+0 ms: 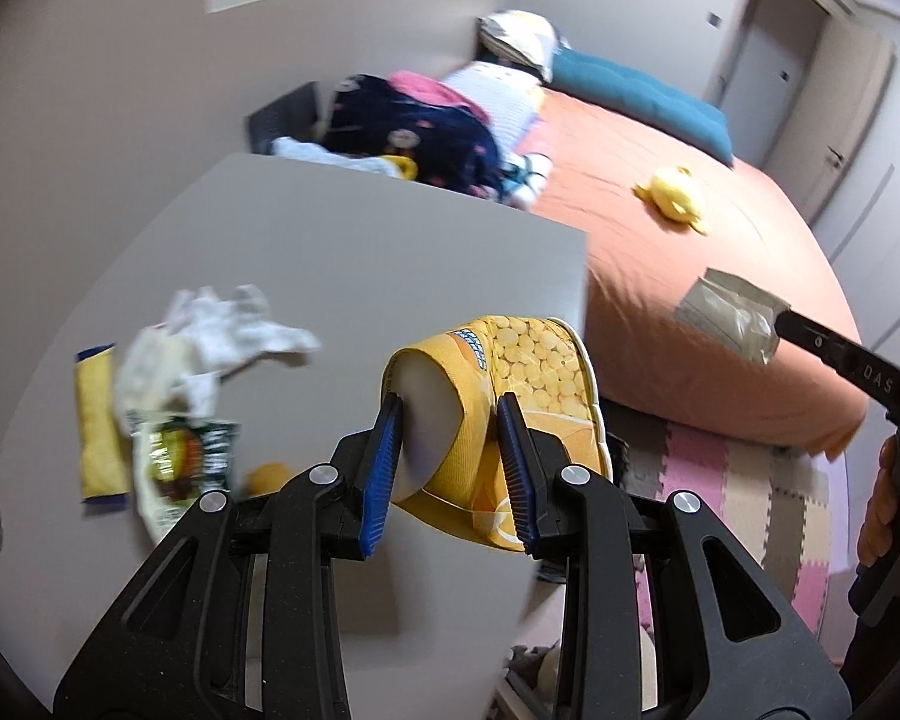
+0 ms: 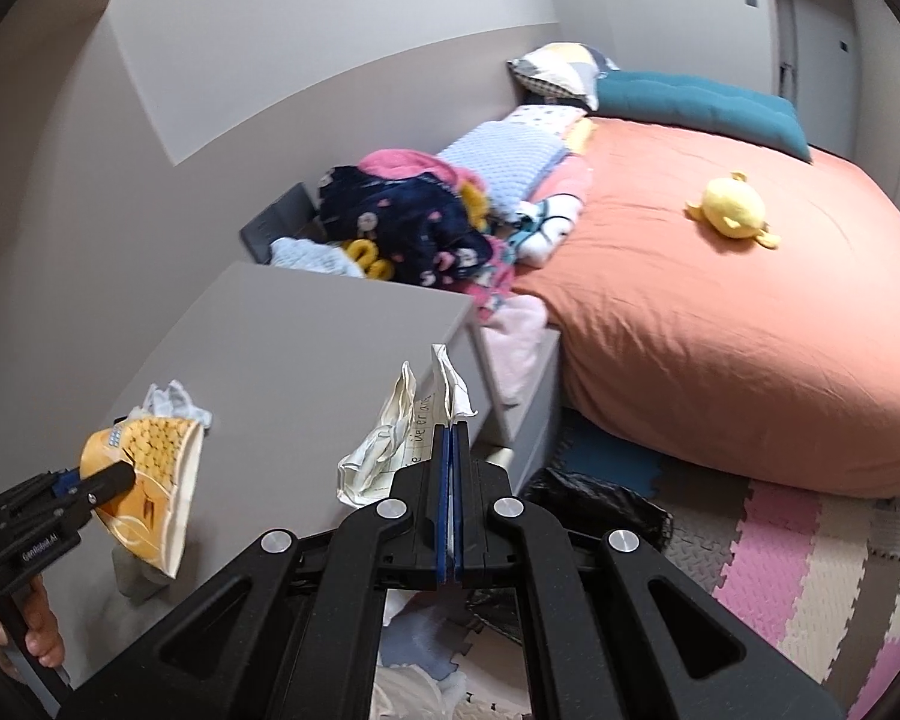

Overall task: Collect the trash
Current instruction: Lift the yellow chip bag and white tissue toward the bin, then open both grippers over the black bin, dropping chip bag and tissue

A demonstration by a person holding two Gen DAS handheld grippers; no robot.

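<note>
My left gripper (image 1: 450, 420) is shut on a yellow paper snack cup (image 1: 510, 396), held tilted above the grey table's (image 1: 342, 252) right edge; the cup also shows in the right wrist view (image 2: 150, 480). My right gripper (image 2: 451, 438) is shut on a crumpled white paper wrapper (image 2: 390, 438), lifted off the table's near corner; it also shows in the left wrist view (image 1: 729, 315) over the bed. On the table lie a crumpled tissue (image 1: 210, 330), a green snack wrapper (image 1: 180, 462) and a yellow packet (image 1: 96, 426).
A bed with an orange cover (image 2: 720, 324) stands right of the table, with a yellow plush toy (image 2: 732, 213) on it. A clothes pile (image 2: 414, 228) lies behind the table. A black bag (image 2: 600, 504) sits on the foam floor mats (image 2: 798, 540) below.
</note>
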